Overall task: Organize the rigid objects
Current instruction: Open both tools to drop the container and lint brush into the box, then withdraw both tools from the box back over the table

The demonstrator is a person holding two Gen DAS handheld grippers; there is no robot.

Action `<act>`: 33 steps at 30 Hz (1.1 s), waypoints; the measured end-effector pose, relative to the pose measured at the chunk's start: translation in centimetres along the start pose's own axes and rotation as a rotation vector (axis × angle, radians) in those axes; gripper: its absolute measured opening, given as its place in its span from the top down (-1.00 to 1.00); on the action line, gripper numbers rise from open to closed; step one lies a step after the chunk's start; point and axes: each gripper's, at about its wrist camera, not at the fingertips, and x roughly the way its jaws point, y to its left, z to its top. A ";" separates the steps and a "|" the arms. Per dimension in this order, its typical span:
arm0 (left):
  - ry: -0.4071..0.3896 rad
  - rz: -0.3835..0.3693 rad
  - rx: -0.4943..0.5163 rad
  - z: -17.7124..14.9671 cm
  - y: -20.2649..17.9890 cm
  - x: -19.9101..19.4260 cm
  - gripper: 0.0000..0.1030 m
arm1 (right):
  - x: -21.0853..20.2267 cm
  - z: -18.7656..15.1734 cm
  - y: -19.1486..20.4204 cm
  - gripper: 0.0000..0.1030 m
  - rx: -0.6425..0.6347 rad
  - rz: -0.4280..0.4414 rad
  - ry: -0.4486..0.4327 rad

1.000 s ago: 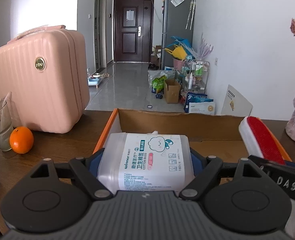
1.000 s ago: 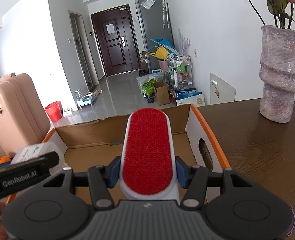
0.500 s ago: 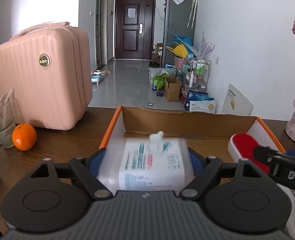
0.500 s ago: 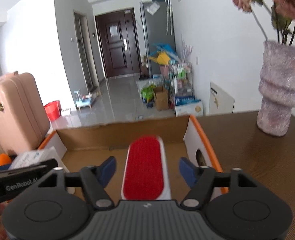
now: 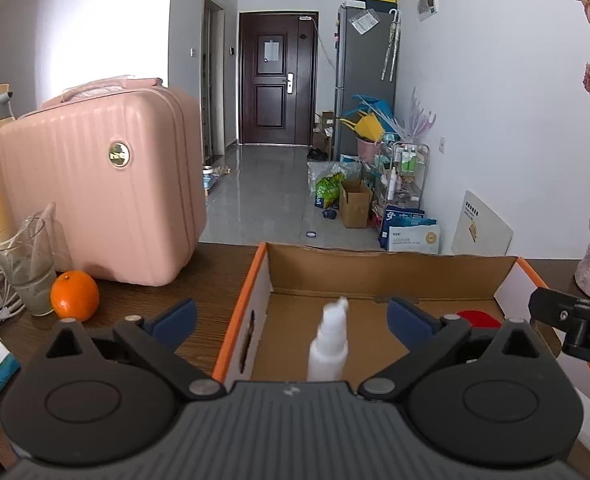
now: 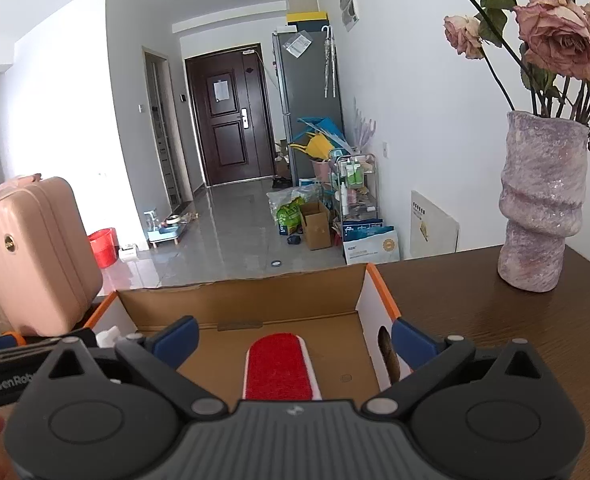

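Note:
An open cardboard box [image 5: 375, 268] with orange rims lies on the dark wooden table. My left gripper [image 5: 291, 316] hangs over its left half, jaws opening wide and holding nothing. Below them a small white bottle [image 5: 329, 344] stands in the box; the cotton bud pack is hidden. My right gripper [image 6: 295, 336] hangs over the right half of the box [image 6: 255, 296], jaws also opening wide. The red lint brush [image 6: 279, 368] lies flat on the box floor beneath them, untouched. A sliver of the brush [image 5: 477, 318] also shows in the left wrist view.
A pink suitcase [image 5: 103, 192] stands on the table left of the box, with an orange [image 5: 75, 296], a glass [image 5: 31, 272] and cables in front of it. A mauve vase [image 6: 543, 208] with dried roses stands at the right. Beyond the table's far edge is the hallway floor.
Both grippers have opened. The cotton bud pack dropped from the left jaws out of sight. The red brush fell from the right jaws onto the box floor.

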 end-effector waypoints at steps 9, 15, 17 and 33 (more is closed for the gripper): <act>-0.018 0.017 -0.018 -0.1 1.3 -0.8 -1.00 | -0.6 0.2 0.1 -1.00 0.017 0.013 -0.015; -0.056 0.024 -0.016 -0.8 1.8 -2.6 -1.00 | -2.5 -0.1 0.8 -1.00 -0.006 0.017 -0.057; -0.067 0.016 -0.016 -1.3 2.1 -3.3 -1.00 | -3.5 -0.4 1.0 -1.00 -0.021 0.013 -0.078; -0.100 0.027 -0.017 -5.5 4.9 -9.5 -1.00 | -10.6 -3.6 0.8 -1.00 -0.071 0.011 -0.157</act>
